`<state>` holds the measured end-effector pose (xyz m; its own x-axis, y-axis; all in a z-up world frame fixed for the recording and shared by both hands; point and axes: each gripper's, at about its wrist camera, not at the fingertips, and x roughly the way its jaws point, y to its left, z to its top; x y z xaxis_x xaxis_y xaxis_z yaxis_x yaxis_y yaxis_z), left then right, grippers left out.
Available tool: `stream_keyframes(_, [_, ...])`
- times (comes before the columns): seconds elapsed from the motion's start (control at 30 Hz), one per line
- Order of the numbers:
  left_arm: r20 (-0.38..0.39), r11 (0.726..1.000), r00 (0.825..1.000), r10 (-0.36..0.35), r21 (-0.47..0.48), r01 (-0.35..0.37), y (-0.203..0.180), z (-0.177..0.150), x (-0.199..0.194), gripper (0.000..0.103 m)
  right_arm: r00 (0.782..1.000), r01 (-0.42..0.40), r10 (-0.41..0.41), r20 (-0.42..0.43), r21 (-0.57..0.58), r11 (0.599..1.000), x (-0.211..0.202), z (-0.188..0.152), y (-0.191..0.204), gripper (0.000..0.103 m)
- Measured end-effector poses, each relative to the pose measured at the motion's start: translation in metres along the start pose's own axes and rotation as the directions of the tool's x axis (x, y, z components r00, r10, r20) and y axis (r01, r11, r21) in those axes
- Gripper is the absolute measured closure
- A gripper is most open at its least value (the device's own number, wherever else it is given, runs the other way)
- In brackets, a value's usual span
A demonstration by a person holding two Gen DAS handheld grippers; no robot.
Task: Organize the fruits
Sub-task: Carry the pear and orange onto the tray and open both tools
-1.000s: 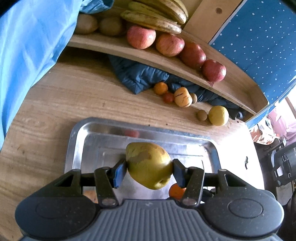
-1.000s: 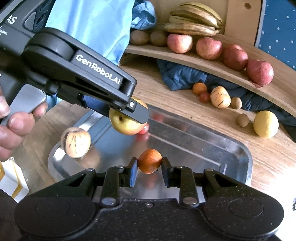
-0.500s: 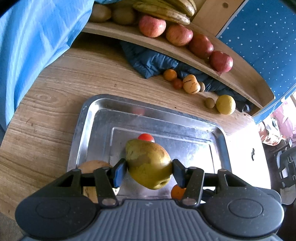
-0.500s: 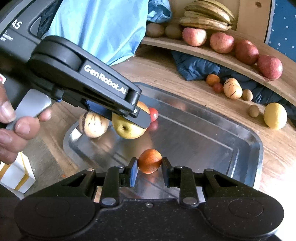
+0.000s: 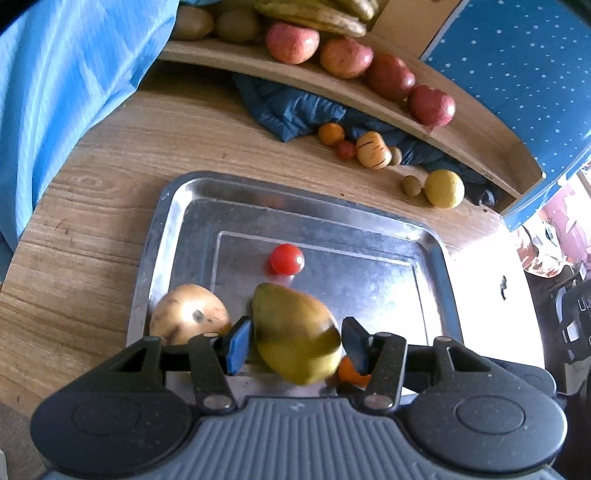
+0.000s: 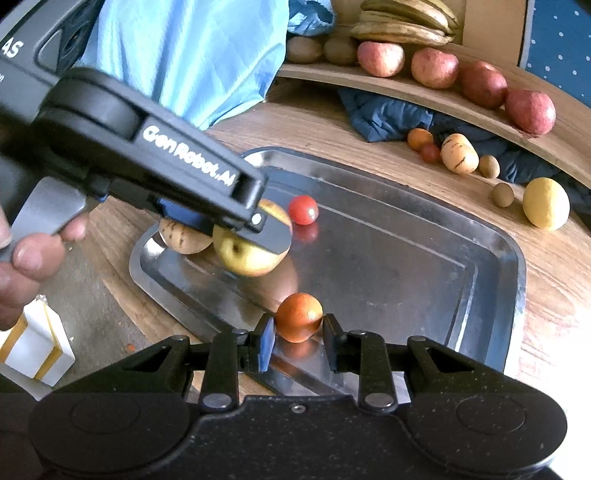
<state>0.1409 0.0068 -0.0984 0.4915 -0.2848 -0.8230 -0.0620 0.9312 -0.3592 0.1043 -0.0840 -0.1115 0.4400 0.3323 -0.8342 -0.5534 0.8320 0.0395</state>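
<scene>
My left gripper (image 5: 295,341) is shut on a yellow-green apple (image 5: 295,332), held low over the near-left part of the steel tray (image 5: 170,206); the apple also shows in the right wrist view (image 6: 251,254) under the left gripper. My right gripper (image 6: 298,332) is shut on a small orange fruit (image 6: 298,317) just above the tray's near edge (image 6: 513,258). A striped tan fruit (image 5: 188,314) and a red cherry tomato (image 5: 287,258) lie in the tray.
A curved wooden shelf (image 6: 406,92) at the back holds red apples (image 6: 484,85), bananas (image 6: 402,22) and kiwis. Several loose fruits, among them a yellow lemon (image 6: 546,203), lie beside a dark blue cloth (image 6: 388,114). A white box (image 6: 33,347) sits at the near left.
Both grippers have pulled back and sunk toward the tray with their fruits. The striped fruit and cherry tomato have come into the left wrist view.
</scene>
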Motion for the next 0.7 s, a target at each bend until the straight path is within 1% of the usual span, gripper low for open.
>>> stream_keyframes(0.17, [0.011, 1.000, 1.000, 0.004, 0.026, -0.004, -0.003, -0.003, -0.010, 0.042, 1.000, 0.004, -0.004, 0.011, 0.017, 1.000, -0.003, -0.002, -0.003, 0.069])
stream_keyframes(0.2, [0.011, 1.000, 1.000, 0.006, 0.030, -0.006, -0.002, -0.004, -0.012, 0.039, 1.000, 0.006, -0.006, 0.013, 0.021, 1.000, -0.005, -0.003, -0.003, 0.068])
stream_keyframes(0.23, [0.010, 0.999, 1.000, 0.005, 0.033, -0.005, -0.002, -0.005, -0.014, 0.034, 1.000, 0.008, -0.008, 0.015, 0.024, 1.000, -0.006, -0.004, -0.003, 0.064])
stream_keyframes(0.27, [0.008, 0.999, 1.000, -0.006, 0.037, 0.006, -0.001, -0.007, -0.017, 0.031, 1.000, 0.009, -0.009, 0.018, 0.027, 1.000, -0.008, -0.005, -0.003, 0.063])
stream_keyframes(0.3, [0.006, 0.999, 1.000, -0.022, 0.040, 0.022, 0.000, -0.009, -0.019, 0.025, 1.000, 0.009, -0.009, 0.022, 0.031, 0.999, -0.010, -0.006, -0.004, 0.062])
stream_keyframes(0.33, [0.008, 0.999, 1.000, -0.024, 0.044, 0.023, 0.000, -0.011, -0.022, 0.021, 1.000, 0.010, -0.011, 0.024, 0.036, 0.999, -0.012, -0.007, -0.004, 0.060])
stream_keyframes(0.4, [0.008, 0.998, 1.000, -0.014, 0.057, 0.014, 0.001, -0.014, -0.027, 0.018, 0.999, 0.017, -0.019, 0.033, 0.046, 0.999, -0.015, -0.007, -0.005, 0.055])
stream_keyframes(0.47, [0.005, 0.998, 1.000, -0.004, 0.060, 0.004, 0.004, -0.017, -0.032, 0.016, 0.998, 0.020, -0.023, 0.051, 0.059, 0.998, -0.021, -0.009, -0.007, 0.046])
stream_keyframes(0.53, [0.005, 0.998, 1.000, 0.009, 0.065, -0.010, 0.005, -0.020, -0.037, 0.012, 0.998, 0.027, -0.031, 0.062, 0.069, 0.997, -0.026, -0.010, -0.009, 0.045])
stream_keyframes(0.6, [0.003, 0.997, 1.000, 0.024, 0.076, -0.024, 0.006, -0.022, -0.042, 0.008, 0.997, 0.034, -0.039, 0.068, 0.078, 0.996, -0.030, -0.012, -0.011, 0.041])
stream_keyframes(0.63, [-0.001, 0.996, 1.000, 0.030, 0.084, -0.029, 0.006, -0.024, -0.044, 0.005, 0.997, 0.036, -0.041, 0.069, 0.081, 0.996, -0.032, -0.013, -0.011, 0.038])
stream_keyframes(0.7, [-0.019, 0.994, 0.999, 0.037, 0.103, -0.035, 0.006, -0.027, -0.046, 0.003, 0.997, 0.036, -0.042, 0.072, 0.085, 0.996, -0.036, -0.015, -0.012, 0.031])
